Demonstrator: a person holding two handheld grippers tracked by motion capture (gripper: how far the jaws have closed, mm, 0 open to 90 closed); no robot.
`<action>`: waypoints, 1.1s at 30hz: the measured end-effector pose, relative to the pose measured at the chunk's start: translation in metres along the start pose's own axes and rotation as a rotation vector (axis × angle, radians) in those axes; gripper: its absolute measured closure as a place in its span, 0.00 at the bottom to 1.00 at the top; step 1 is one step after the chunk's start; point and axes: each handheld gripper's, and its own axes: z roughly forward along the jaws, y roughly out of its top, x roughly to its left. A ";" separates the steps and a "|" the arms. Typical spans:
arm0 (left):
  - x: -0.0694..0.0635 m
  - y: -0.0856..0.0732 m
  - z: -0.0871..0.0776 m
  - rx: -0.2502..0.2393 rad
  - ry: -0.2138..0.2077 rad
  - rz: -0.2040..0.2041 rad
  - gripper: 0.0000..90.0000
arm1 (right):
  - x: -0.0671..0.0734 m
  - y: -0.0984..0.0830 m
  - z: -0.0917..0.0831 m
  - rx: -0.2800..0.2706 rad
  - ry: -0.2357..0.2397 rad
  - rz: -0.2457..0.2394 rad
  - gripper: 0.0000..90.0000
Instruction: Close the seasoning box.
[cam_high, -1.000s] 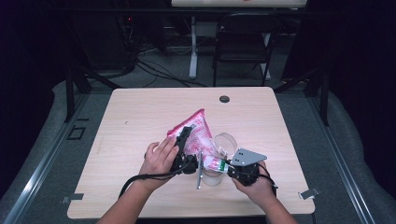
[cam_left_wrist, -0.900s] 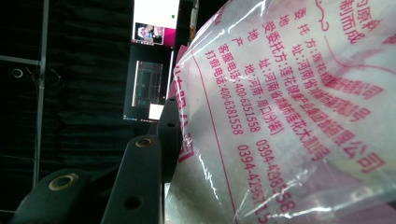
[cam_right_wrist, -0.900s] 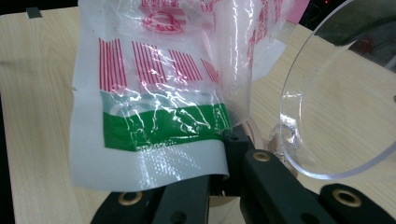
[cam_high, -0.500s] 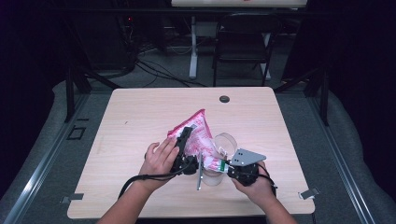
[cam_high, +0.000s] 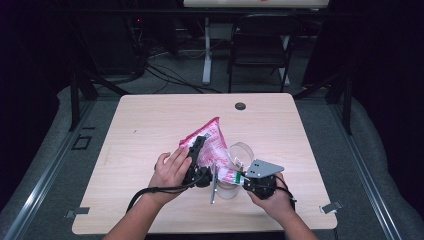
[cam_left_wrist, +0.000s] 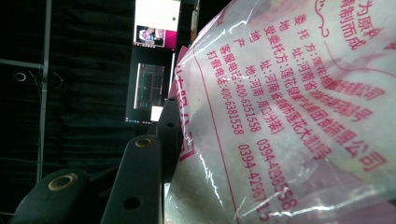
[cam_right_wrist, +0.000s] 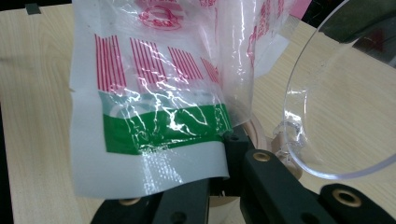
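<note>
A pink and white printed plastic bag (cam_high: 212, 142) is held tilted above the wooden table (cam_high: 145, 125) between both grippers. My left gripper (cam_high: 199, 145) is shut on the bag's side; in the left gripper view one black finger (cam_left_wrist: 140, 182) lies against the film (cam_left_wrist: 289, 116) while the other is hidden behind it. My right gripper (cam_high: 239, 177) is shut on the bag's lower end, and its jaws (cam_right_wrist: 219, 182) pinch the edge just below a green band (cam_right_wrist: 168, 128). A clear round container (cam_high: 241, 153) sits right beside the bag, and its rim (cam_right_wrist: 299, 116) curves next to the right jaws.
A dark round grommet (cam_high: 240, 106) sits near the table's far edge. A folding chair (cam_high: 260, 50) and cables on the floor lie beyond the table. Bare wood stretches to the left and far side of the table.
</note>
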 end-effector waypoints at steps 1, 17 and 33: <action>0.000 0.000 0.000 0.001 0.000 0.001 0.71 | 0.000 0.000 0.000 0.001 0.000 0.000 1.00; 0.001 0.001 0.000 -0.004 0.006 0.010 0.71 | 0.000 0.000 0.001 0.006 -0.002 0.000 1.00; 0.002 0.001 -0.001 -0.006 0.007 0.015 0.71 | -0.001 -0.001 0.002 0.006 -0.002 0.003 1.00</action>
